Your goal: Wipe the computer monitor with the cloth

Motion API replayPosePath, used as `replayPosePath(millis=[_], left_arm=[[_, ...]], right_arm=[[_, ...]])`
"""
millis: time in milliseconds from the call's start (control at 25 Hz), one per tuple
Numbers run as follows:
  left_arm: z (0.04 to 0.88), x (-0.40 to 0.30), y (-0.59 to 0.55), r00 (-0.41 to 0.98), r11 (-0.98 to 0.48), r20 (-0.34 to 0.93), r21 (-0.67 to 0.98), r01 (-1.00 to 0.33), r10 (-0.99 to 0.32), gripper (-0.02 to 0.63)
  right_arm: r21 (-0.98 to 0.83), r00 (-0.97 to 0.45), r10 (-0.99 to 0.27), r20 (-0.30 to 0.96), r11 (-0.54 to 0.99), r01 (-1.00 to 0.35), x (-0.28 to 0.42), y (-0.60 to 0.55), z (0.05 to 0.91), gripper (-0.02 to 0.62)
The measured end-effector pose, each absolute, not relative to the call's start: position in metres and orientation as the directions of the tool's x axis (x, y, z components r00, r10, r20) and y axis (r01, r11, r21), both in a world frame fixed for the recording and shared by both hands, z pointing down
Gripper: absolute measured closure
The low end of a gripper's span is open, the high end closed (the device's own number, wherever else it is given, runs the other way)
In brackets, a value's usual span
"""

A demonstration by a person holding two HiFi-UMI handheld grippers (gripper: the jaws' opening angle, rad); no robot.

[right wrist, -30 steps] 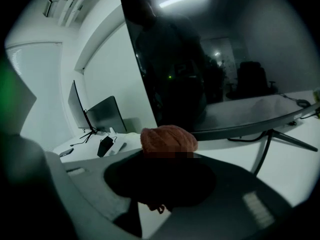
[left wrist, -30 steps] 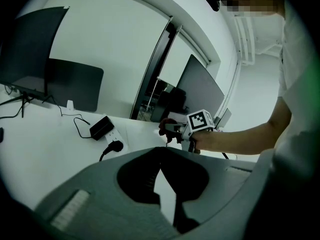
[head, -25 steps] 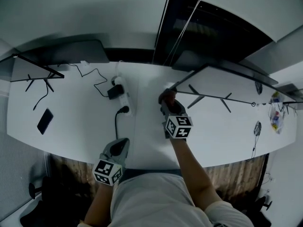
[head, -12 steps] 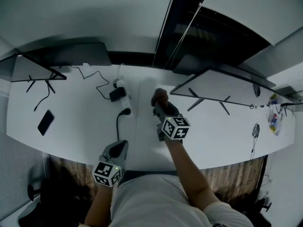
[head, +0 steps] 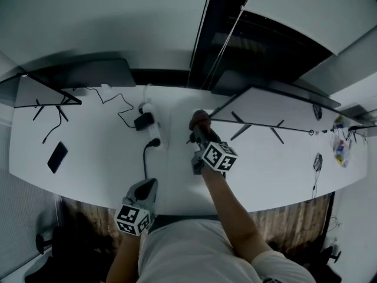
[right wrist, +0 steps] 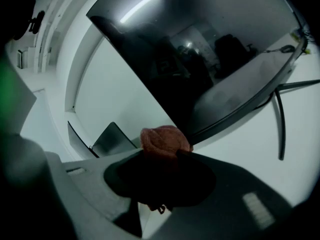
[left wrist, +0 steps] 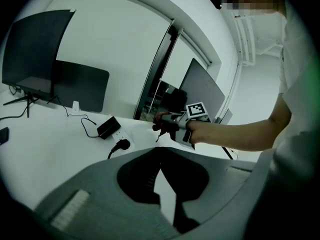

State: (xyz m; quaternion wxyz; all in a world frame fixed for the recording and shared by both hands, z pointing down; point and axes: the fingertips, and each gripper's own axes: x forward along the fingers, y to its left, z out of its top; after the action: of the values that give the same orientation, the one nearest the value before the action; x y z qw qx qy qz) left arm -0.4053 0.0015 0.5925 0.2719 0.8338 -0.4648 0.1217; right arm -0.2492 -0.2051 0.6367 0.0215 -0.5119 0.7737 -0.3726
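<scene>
I take the computer monitor as my marker; from the head view I see it edge-on from above, standing on thin dark legs on the white tabletop. Left of it lie a white power strip with a black adapter and a plug in it. Further left there is a loose cable, then a dark phone and a second screen at the far end. Nothing stands between the tongs and the monitor.

The right tongs are closed tight on the reddish cloth, which bulges out past the tips. The cloth sits at the monitor's left end, against its lower edge in the right gripper view, but I cannot tell whether it touches the glass. The left tongs are drawn together with nothing between them, well away from the monitor, low at the tabletop's near edge.

Beyond the monitor's right end something small and colourful is too small to make out.
</scene>
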Motion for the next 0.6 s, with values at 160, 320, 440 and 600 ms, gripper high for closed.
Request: replayPosePath(millis=[160,320,440,600], left_arm=[[0.592,-0.403,0.004,0.535,-0.418,0.458,0.338,-0.843,-0.71,0.597],[0.591,-0.399,0.006,0.539,-0.423,0.46,0.337,-0.841,-0.706,0.597],[0.591,-0.396,0.008,0.545,-0.431,0.461,0.336,-0.838,-0.7,0.597],[0.588,-0.388,0.007,0.556,-0.443,0.454,0.338,-0.831,-0.697,0.597]], right_arm=[[-0.625,-0.45,-0.821,0.352,0.153,-0.766,-0.238,-0.209,0.642,0.459],[-0.64,-0.445,-0.828,0.343,0.141,-0.755,-0.235,-0.21,0.639,0.459],[-0.652,-0.44,-0.834,0.332,0.135,-0.746,-0.233,-0.208,0.633,0.459],[-0.669,-0.442,-0.843,0.307,0.139,-0.73,-0.23,-0.205,0.616,0.459]])
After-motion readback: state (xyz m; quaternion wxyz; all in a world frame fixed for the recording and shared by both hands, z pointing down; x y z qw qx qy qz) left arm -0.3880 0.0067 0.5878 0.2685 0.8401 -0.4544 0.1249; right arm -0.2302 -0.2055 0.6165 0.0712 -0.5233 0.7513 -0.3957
